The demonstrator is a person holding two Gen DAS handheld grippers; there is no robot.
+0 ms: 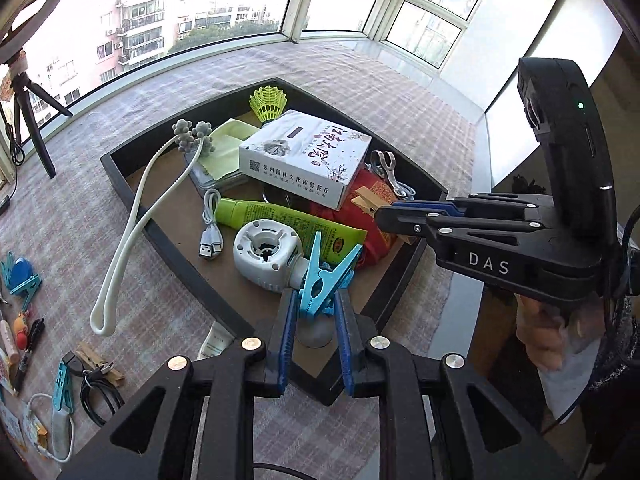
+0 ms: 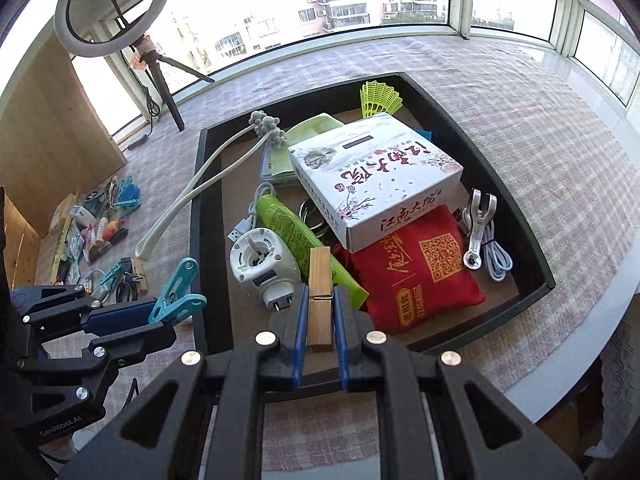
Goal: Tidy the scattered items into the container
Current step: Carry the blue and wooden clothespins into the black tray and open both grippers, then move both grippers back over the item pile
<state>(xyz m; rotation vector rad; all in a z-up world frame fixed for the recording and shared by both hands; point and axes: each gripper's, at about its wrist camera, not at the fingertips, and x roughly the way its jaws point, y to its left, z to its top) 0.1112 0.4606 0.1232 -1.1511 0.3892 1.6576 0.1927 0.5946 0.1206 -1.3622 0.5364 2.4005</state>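
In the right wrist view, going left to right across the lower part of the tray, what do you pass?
Blue clothespin in the left tool → white plug-in device → wooden clothespin in the right tool → red pouch → metal clip → white cable.

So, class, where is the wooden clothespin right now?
The wooden clothespin is clamped in the right gripper, over the black tray's near edge.

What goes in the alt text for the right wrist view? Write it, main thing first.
The right gripper is shut on a wooden peg above a black tray holding a white box, red pouch and green tube. At left, the left gripper holds a blue peg.
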